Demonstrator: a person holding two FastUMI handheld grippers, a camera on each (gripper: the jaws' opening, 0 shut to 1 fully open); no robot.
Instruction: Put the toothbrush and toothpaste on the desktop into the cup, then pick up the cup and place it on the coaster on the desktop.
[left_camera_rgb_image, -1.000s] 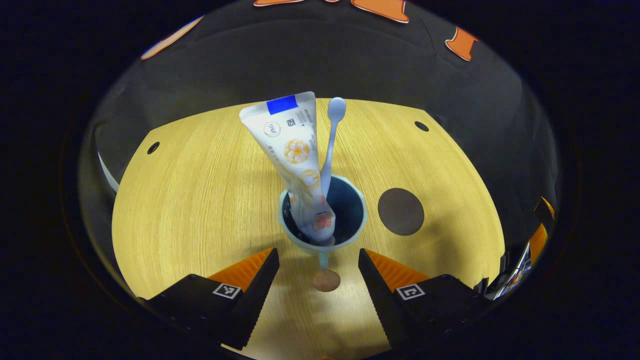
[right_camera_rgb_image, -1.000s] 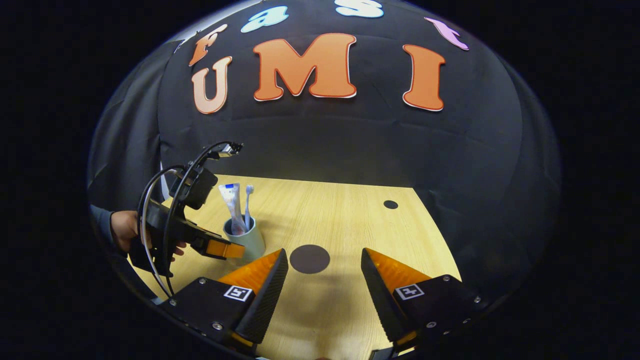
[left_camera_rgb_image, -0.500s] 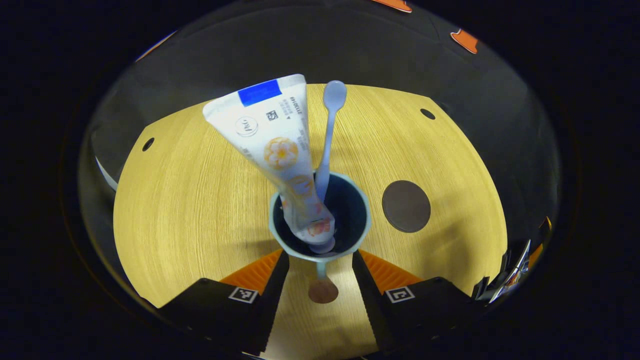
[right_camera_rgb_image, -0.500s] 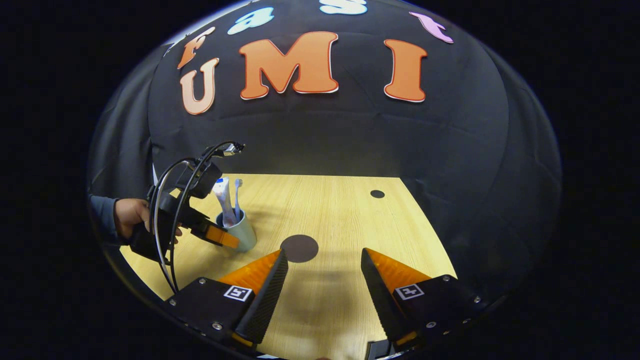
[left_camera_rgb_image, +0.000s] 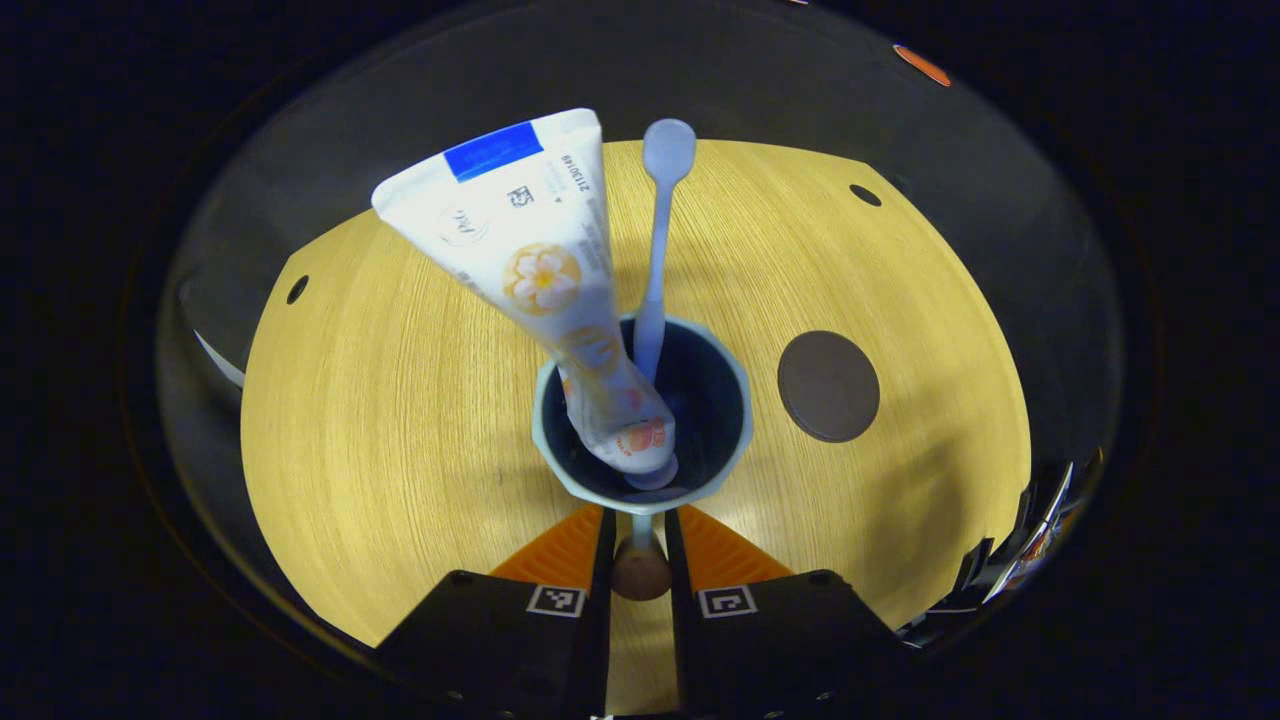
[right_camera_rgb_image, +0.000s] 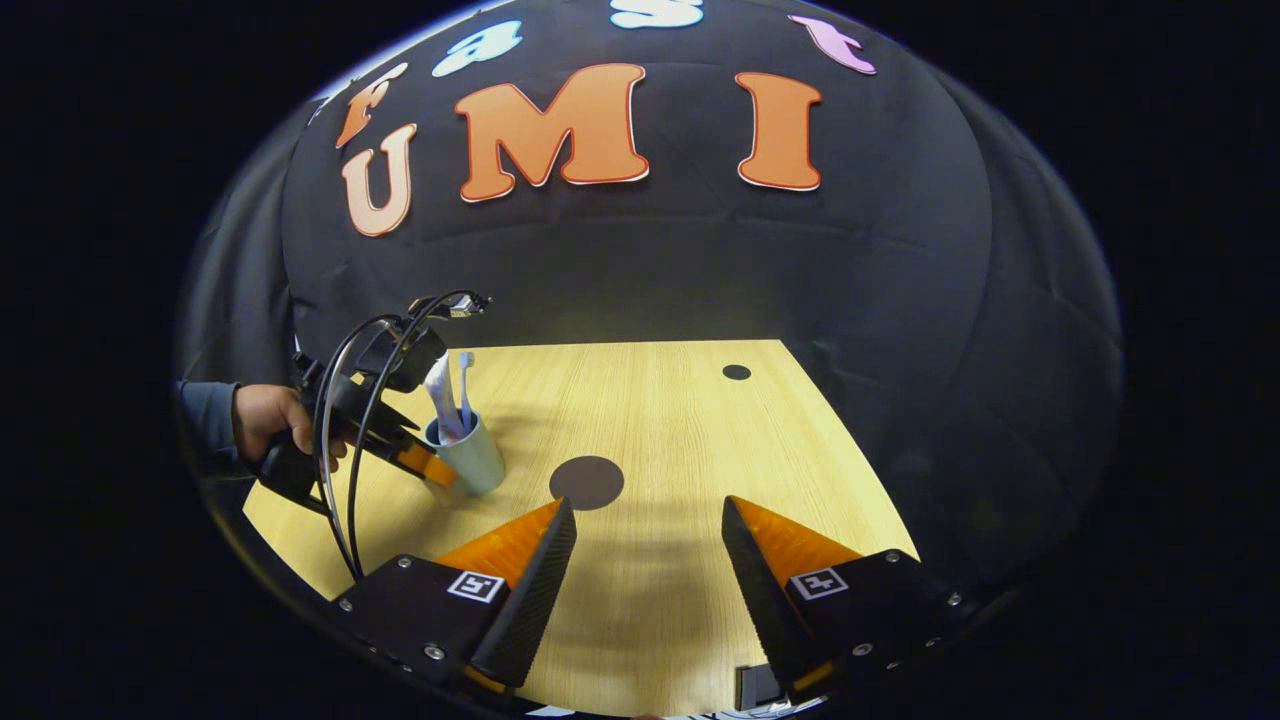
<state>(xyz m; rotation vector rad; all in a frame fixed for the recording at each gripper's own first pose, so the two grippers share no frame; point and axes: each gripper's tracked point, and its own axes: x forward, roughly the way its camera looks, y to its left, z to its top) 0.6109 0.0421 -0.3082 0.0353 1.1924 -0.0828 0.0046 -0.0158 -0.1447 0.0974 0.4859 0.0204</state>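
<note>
A pale blue-grey cup (left_camera_rgb_image: 553, 461) stands on the wooden desktop (left_camera_rgb_image: 400, 380). Leaning upright inside it are a white toothpaste tube (left_camera_rgb_image: 530, 260) and a light blue toothbrush (left_camera_rgb_image: 657, 250). My left gripper (left_camera_rgb_image: 637, 545) is shut on the cup's thin handle (left_camera_rgb_image: 640, 533), with both fingers pressed against it. The dark round coaster (left_camera_rgb_image: 828, 372) lies flat to the cup's right, apart from it. In the right gripper view, the cup (right_camera_rgb_image: 477, 462), the left gripper (right_camera_rgb_image: 425, 465) and the coaster (right_camera_rgb_image: 586, 482) sit ahead on the left. My right gripper (right_camera_rgb_image: 648, 535) hangs open above the desktop, holding nothing.
A hand (right_camera_rgb_image: 262, 415) in a dark sleeve holds the left gripper, with black cables looping above it. The desktop has small round holes (left_camera_rgb_image: 297, 289) near its far corners (left_camera_rgb_image: 864, 194). Black cloth walls close in behind the table.
My left gripper moved forward and its fingers went from open to shut on the cup's handle. The right gripper drew back slightly and stayed open.
</note>
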